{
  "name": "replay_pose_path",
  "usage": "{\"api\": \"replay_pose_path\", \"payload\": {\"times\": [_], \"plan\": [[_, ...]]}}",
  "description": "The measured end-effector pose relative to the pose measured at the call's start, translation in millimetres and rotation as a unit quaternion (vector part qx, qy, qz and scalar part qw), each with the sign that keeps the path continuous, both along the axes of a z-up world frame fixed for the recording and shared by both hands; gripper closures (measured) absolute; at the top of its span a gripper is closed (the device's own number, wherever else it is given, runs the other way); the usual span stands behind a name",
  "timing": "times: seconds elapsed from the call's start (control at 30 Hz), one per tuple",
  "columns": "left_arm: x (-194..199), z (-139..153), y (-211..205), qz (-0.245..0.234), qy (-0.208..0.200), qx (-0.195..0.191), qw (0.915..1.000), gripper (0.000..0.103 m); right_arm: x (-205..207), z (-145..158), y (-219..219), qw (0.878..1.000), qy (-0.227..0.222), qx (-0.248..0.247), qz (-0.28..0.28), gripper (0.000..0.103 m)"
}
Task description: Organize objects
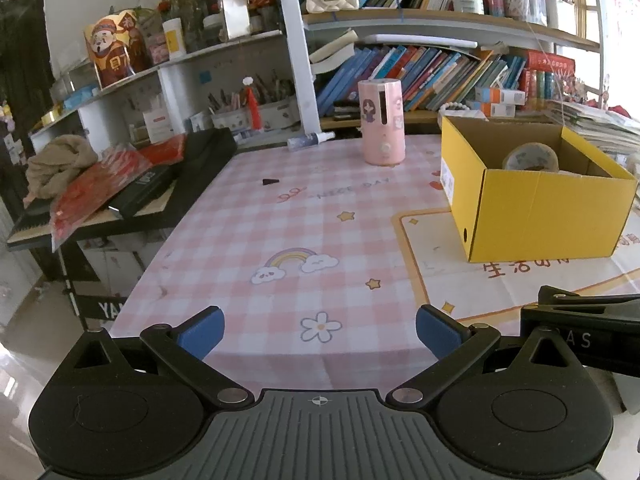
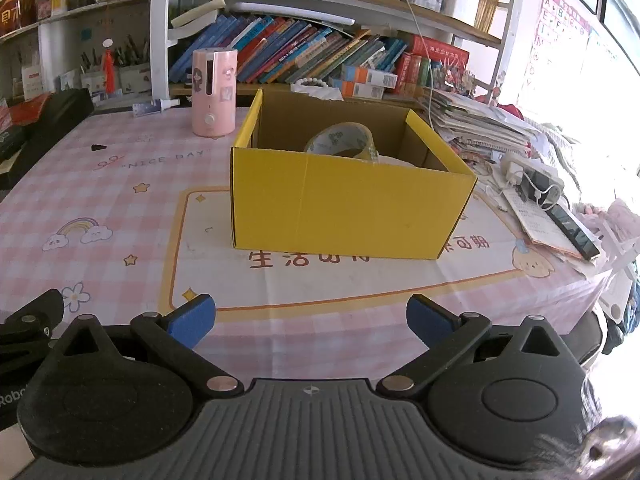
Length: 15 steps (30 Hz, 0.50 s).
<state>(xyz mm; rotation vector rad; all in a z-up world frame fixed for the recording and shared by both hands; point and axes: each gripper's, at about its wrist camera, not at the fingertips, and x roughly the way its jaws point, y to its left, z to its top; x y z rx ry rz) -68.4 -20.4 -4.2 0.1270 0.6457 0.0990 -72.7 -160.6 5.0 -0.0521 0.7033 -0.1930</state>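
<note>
Your left gripper [image 1: 320, 330] hangs over the near edge of the pink checked tablecloth [image 1: 280, 220] with its blue-padded fingers [image 1: 202, 332] spread wide and nothing between them. Your right gripper [image 2: 311, 320] is the same: jaws wide apart, empty, and aimed straight at the open yellow cardboard box [image 2: 344, 204]. Both sit well back from the box, which reads as a resting or starting stance, not a reach.

The box is your collection point. It stands on the cream printed panel of the cloth, open side up so things can be dropped in from above. A roll of clear packing tape [image 2: 344, 142] already lies inside it, leaning on something pale that I cannot identify.

Still outside, to the left of the box and further back: a pink cylindrical dispenser with a cartoon girl sticker [image 1: 382, 122] standing upright, a small spray bottle [image 1: 310, 141] lying on its side left of that, and a tiny black wedge-shaped piece [image 1: 271, 181] lying flat, left of the box and well apart from it. Those look like the likely remaining candidates, and your left gripper is on the better side for them.
</note>
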Motion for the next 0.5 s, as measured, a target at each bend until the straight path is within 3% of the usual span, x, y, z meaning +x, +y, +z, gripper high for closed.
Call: {"api": "replay_pose_path", "payload": {"times": [0.5], "plan": [[-0.2, -1.7, 2.9, 0.004, 0.009, -0.005, 0.9999, 0.000, -1.0, -3.9, -0.1, 1.000, 0.005, 0.000, 0.003, 0.000]]}}
